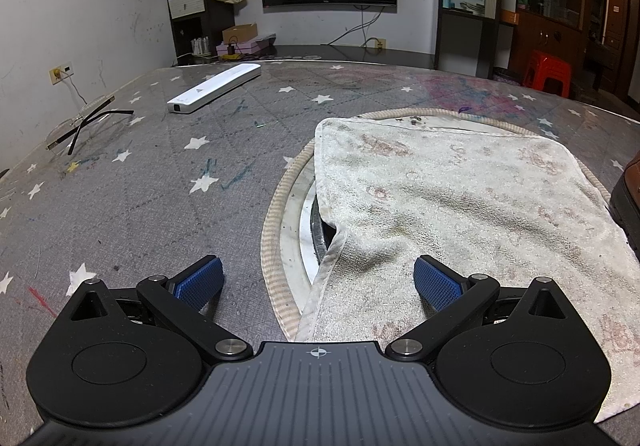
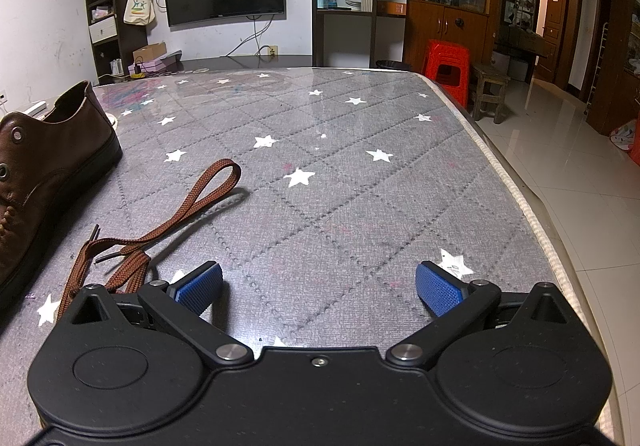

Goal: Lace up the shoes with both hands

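A brown leather shoe (image 2: 48, 161) with metal eyelets lies at the left of the right wrist view; only its edge (image 1: 629, 201) shows at the far right of the left wrist view. A brown flat lace (image 2: 160, 226) trails loose from it across the table, looping toward the middle. My right gripper (image 2: 319, 288) is open, empty, just right of the lace's near strands. My left gripper (image 1: 318, 282) is open and empty, low over the near left edge of a stained white towel (image 1: 460, 205).
The table (image 2: 360, 185) has a grey star-patterned cover; its right edge drops to a tiled floor. The towel lies over a round mat (image 1: 280, 213). A white remote-like bar (image 1: 214, 87) and eyeglasses (image 1: 80, 125) lie at the far left. A red stool (image 2: 446, 65) stands beyond.
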`<state>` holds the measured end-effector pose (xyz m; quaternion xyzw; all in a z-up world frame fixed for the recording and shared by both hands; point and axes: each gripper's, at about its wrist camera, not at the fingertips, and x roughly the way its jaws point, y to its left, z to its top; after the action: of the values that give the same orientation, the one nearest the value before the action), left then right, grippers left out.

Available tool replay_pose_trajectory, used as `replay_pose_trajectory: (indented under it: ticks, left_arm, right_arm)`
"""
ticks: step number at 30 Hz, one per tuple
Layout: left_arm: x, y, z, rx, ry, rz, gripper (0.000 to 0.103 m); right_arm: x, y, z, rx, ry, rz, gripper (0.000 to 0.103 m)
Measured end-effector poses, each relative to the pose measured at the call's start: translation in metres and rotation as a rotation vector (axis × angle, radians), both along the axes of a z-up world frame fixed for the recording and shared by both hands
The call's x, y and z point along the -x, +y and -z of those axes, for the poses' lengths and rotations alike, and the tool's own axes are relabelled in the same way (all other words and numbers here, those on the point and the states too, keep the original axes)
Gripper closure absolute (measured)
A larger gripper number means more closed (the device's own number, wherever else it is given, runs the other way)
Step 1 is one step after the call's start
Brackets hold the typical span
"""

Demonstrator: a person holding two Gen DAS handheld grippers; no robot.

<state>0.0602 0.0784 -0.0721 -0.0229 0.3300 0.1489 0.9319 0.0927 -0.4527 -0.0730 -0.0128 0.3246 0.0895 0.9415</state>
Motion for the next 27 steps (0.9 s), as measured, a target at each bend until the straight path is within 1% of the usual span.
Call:
replay_pose_trajectory:
  ticks: [27]
  left_arm:
    - [-0.0002,0.0001,-0.0001,0.0,0.0,0.0,0.0]
  right_arm:
    - [-0.0006,0.0001,0.0002,0.0,0.0,0.0,0.0]
